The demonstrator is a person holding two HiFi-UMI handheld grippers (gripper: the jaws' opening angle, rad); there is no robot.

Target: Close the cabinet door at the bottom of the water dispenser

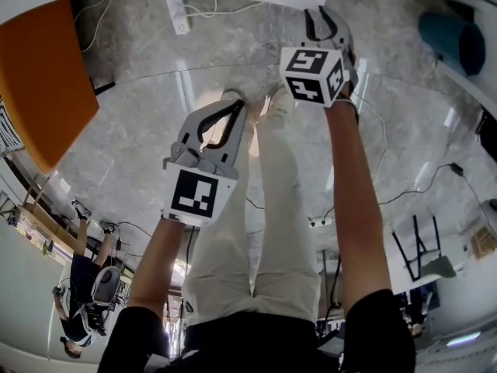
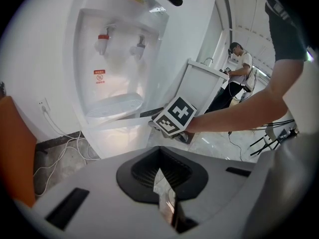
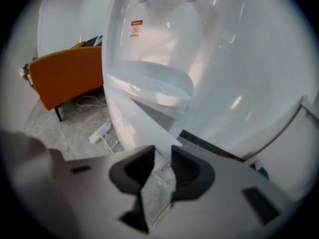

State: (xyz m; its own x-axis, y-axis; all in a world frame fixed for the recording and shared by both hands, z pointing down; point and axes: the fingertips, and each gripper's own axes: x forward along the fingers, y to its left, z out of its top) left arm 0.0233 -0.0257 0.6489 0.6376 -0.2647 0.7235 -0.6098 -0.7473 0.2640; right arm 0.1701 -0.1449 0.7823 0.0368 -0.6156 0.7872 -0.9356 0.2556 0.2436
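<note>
Grey marble floor (image 1: 140, 154) underfoot, with the person's white trouser legs (image 1: 272, 231) straight below the head camera. Left gripper (image 2: 160, 169) is nearest: jaws clenched, tips meeting, nothing between them, only a thin sliver of floor showing behind. Right gripper (image 3: 160, 151) is held further out. Its jaws are released with a clear gap, floor shows through, nothing is pinched, and a slanted white edge of the water dispenser (image 2: 119, 49) sits just ahead of its tips. Seen from the left gripper view, the right gripper's marker cube (image 2: 174, 116) is low down in front of the cabinet door (image 2: 202, 86), at the door's bottom edge; contact with it cannot be told. Door is a plain white flat panel, swung out to the right of the dispenser's base and not shut, with a dark gap (image 2: 149, 112) between it and the body. Cabinet interior is not visible in any view. Dispenser is white, with a recessed bay holding a red tap (image 2: 103, 40), a second grey tap (image 2: 139, 46), a red warning sticker (image 2: 99, 76) and a drip tray (image 2: 112, 103) beneath them. White cables (image 2: 55, 153) trail on the floor at its left, near an orange chair (image 1: 39, 84) and a power strip (image 1: 178, 12). Another person (image 2: 241, 66) stands far back, beyond the door.
</note>
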